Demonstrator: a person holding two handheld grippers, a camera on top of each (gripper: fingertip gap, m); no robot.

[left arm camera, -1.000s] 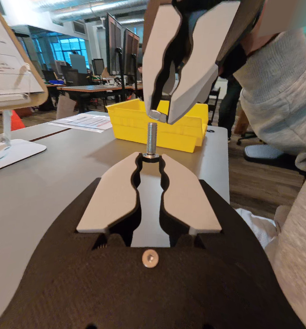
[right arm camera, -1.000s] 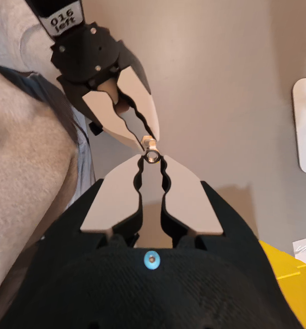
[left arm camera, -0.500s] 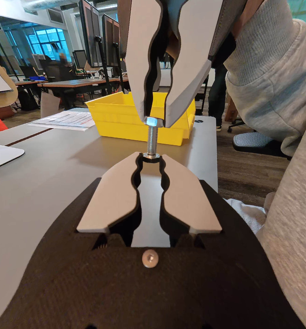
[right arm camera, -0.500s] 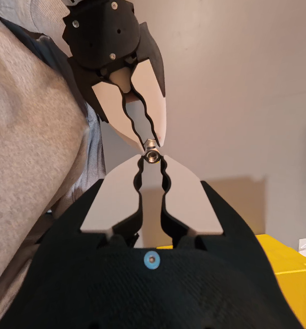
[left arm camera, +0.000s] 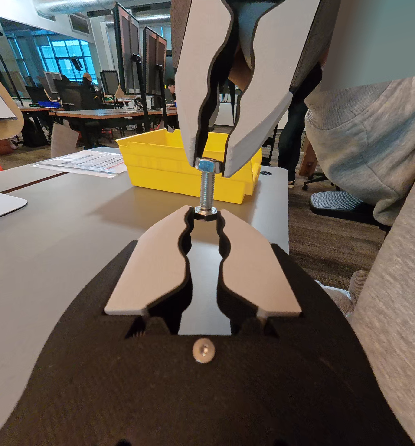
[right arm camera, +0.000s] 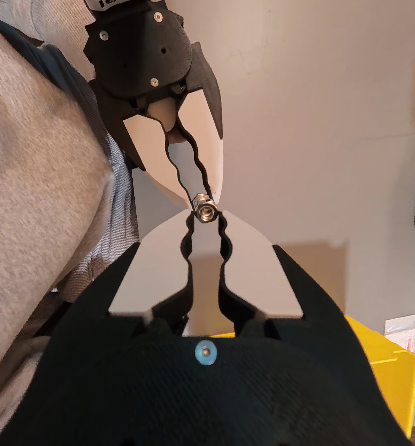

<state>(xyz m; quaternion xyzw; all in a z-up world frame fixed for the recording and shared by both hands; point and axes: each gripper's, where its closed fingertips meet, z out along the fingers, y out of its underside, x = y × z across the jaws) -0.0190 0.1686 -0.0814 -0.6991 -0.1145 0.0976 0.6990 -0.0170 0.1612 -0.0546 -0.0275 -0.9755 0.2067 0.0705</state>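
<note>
So the left tongs [left arm camera: 204,213] sit level and low over the grey bench [left arm camera: 56,229], tips clenched on a small hex nut [left arm camera: 205,213], while the right tongs [left arm camera: 210,164] come down from above, pinching the hex head of a shiny threaded steel bolt [left arm camera: 207,190] that stands upright with its lower end in that nut. Both tongs have smooth white wavy-edged fingers on matte black bodies. A glossy yellow plastic bin [left arm camera: 172,169] sits toward the bench's far right corner, with laminated printed sheets [left arm camera: 85,161] along the far edge, text not readable.
</note>
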